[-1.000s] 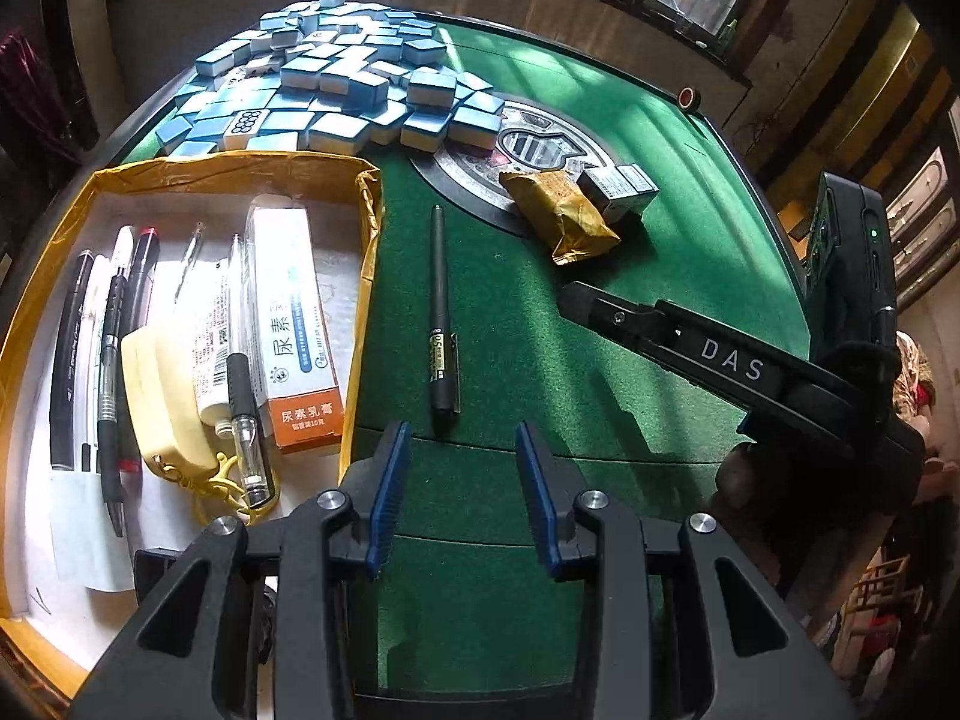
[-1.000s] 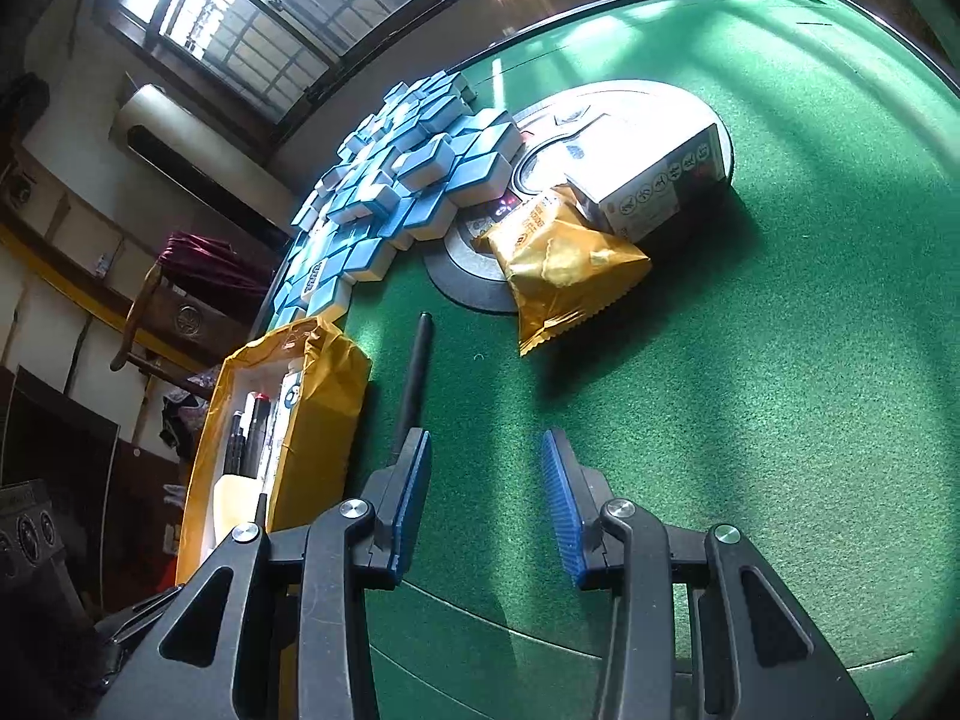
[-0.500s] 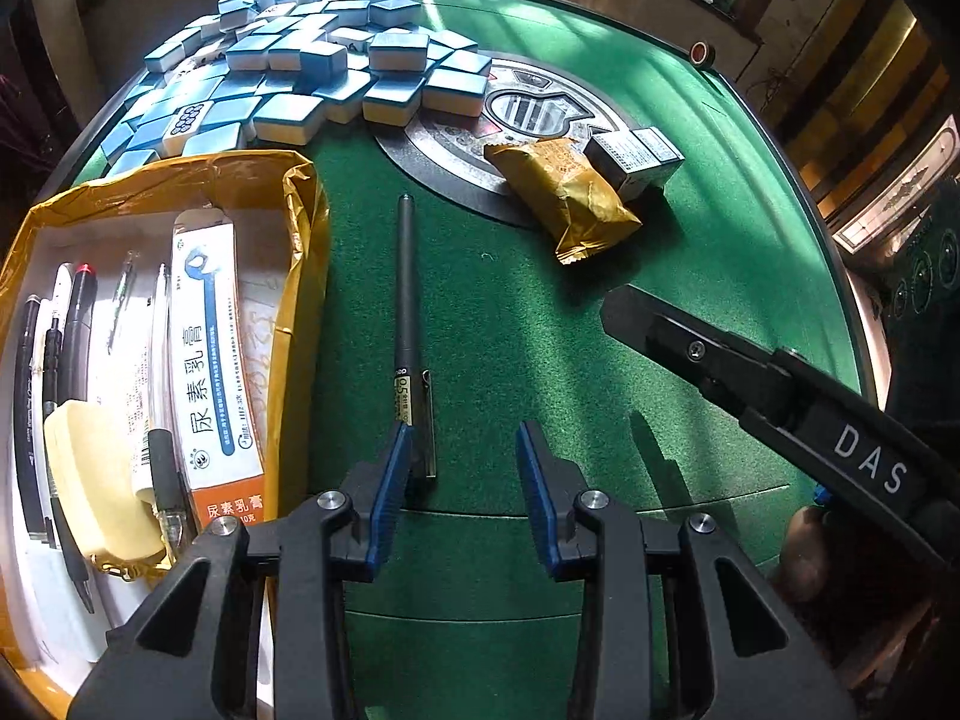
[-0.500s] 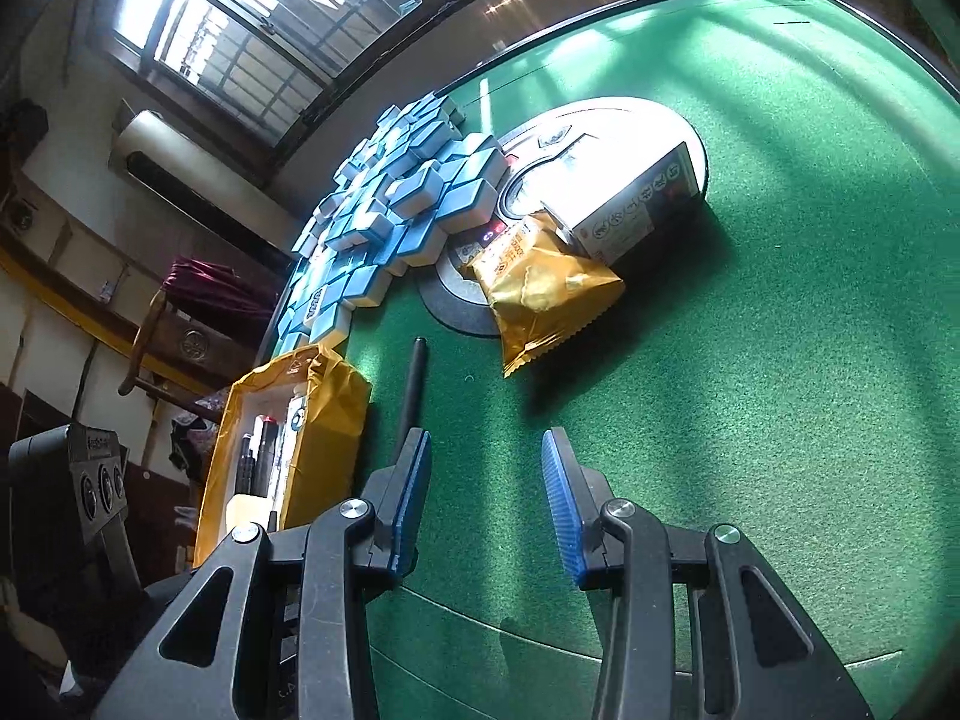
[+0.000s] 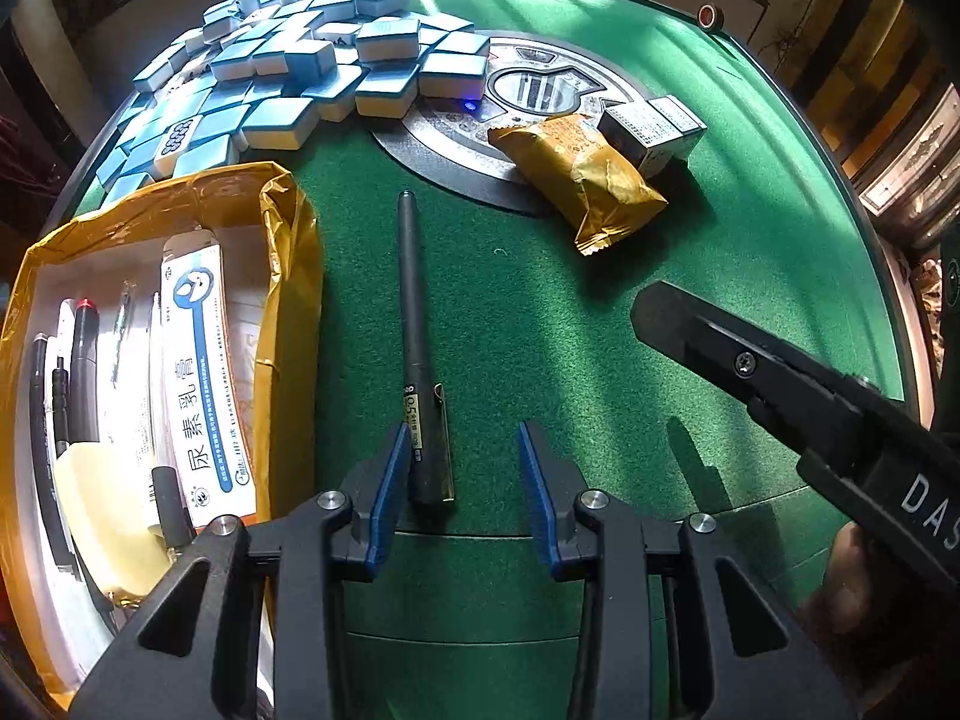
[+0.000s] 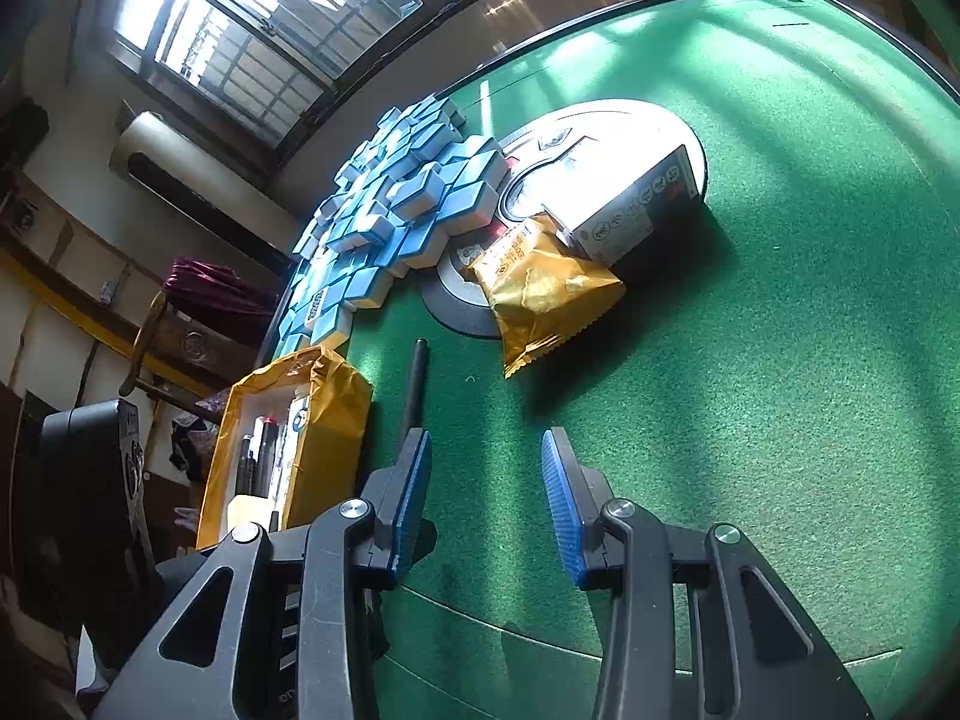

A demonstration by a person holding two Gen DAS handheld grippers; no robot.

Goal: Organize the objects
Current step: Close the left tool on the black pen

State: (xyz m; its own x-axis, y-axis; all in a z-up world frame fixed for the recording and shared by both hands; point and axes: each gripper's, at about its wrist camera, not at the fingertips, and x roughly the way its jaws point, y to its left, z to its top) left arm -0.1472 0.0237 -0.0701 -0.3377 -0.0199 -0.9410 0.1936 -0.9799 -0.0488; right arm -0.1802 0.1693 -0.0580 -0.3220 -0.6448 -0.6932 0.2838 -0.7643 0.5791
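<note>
Left gripper [image 5: 459, 483] poised over the capped end of a black pen [image 5: 420, 354] on the green bench [image 5: 540, 330].

The left gripper's jaws stand spread with nothing pinched; the pen's clip end lies between them, close against the left blue pad, its barrel running straight away across the felt. Just left of the pen sits a yellow-edged tray [image 5: 288, 276] holding more pens, a white ointment box [image 5: 201, 372] and a pale yellow block. To the right the right gripper [image 6: 486, 501] hangs over bare felt, jaws likewise spread and empty, the pen just beside its left finger. Farther off lie a gold snack packet [image 5: 585, 183] and, touching it, a small carton [image 5: 651, 132] on the round centre plate, with a heap of blue mahjong tiles [image 5: 300, 78] beyond.
</note>
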